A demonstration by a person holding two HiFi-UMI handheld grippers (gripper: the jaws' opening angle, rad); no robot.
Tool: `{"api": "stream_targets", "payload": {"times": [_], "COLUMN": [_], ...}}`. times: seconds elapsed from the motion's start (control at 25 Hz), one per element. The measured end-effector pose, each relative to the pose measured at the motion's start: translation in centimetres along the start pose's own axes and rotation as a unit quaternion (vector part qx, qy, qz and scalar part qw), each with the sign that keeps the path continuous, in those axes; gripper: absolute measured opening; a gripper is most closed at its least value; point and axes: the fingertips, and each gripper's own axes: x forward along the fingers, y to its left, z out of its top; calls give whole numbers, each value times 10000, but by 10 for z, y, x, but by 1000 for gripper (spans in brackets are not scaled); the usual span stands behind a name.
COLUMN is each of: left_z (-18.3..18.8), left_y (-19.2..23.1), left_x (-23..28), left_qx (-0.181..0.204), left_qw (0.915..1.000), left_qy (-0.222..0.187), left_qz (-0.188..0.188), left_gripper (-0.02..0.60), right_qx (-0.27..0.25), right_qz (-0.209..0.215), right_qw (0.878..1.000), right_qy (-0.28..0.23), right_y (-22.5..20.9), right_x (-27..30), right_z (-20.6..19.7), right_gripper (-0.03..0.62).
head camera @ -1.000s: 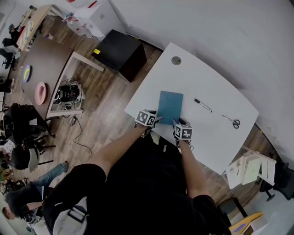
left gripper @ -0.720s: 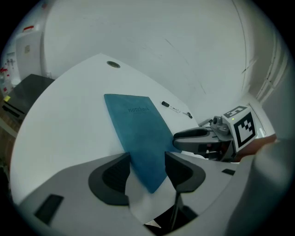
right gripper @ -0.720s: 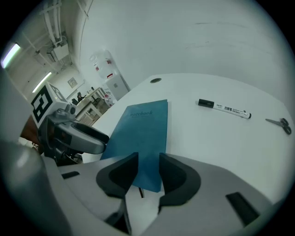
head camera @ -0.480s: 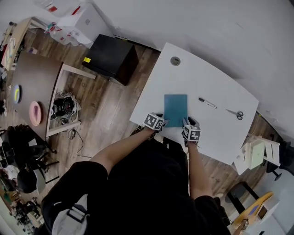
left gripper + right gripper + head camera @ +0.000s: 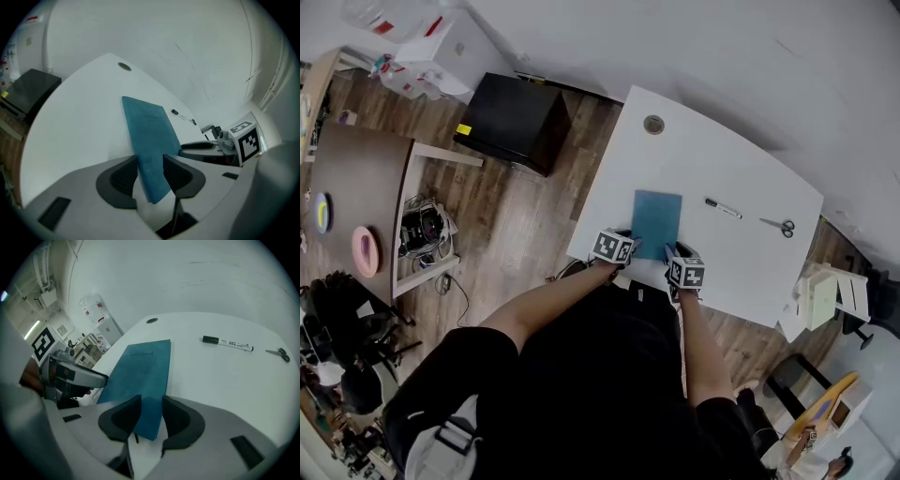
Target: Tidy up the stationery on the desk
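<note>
In the head view the near corners of the teal notebook hide behind the grippers' marker cubes, and the scissors at the right of the white desk are tiny. The left gripper and right gripper have just been closing, and each now pinches a near corner of the notebook, which lies mid-frame. There is one notebook, one marker pen, one pair of scissors and two grippers.

white desk, teal notebook, marker, scissors
</note>
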Motion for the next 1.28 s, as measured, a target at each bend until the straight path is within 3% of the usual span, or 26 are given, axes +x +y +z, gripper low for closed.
{"api": "stream_targets", "payload": {"times": [0.12, 0.32, 0.6, 0.92, 1.08, 1.28], "left_z": [16, 42, 77, 79, 87, 92], "left_y": [24, 56, 92, 92, 90, 77], "left_x": [-10, -22, -39, -44, -54, -69], "left_qx": [-90, -46, -259, -100, -412, -118], "left_qw": [9998, 10000, 9992, 9997, 9982, 9975], "left_qy": [-123, 29, -266, -205, -446, -700], "left_qz": [137, 72, 120, 44, 9, 77], "left_gripper": [179, 172, 172, 170, 172, 172], "right_qx": [65, 288, 245, 292, 73, 105], "right_qz": [135, 62, 27, -72, -51, -135], "right_qw": [9999, 9995, 9996, 9994, 9999, 9985], "right_qy": [34, -110, -117, -155, -135, -527], "right_y": [22, 44, 66, 64, 63, 38], "right_x": [10, 29, 53, 53, 47, 10], "right_z": [0, 25, 60, 69, 72, 81], "right_gripper": [146, 146, 146, 146, 144, 144]}}
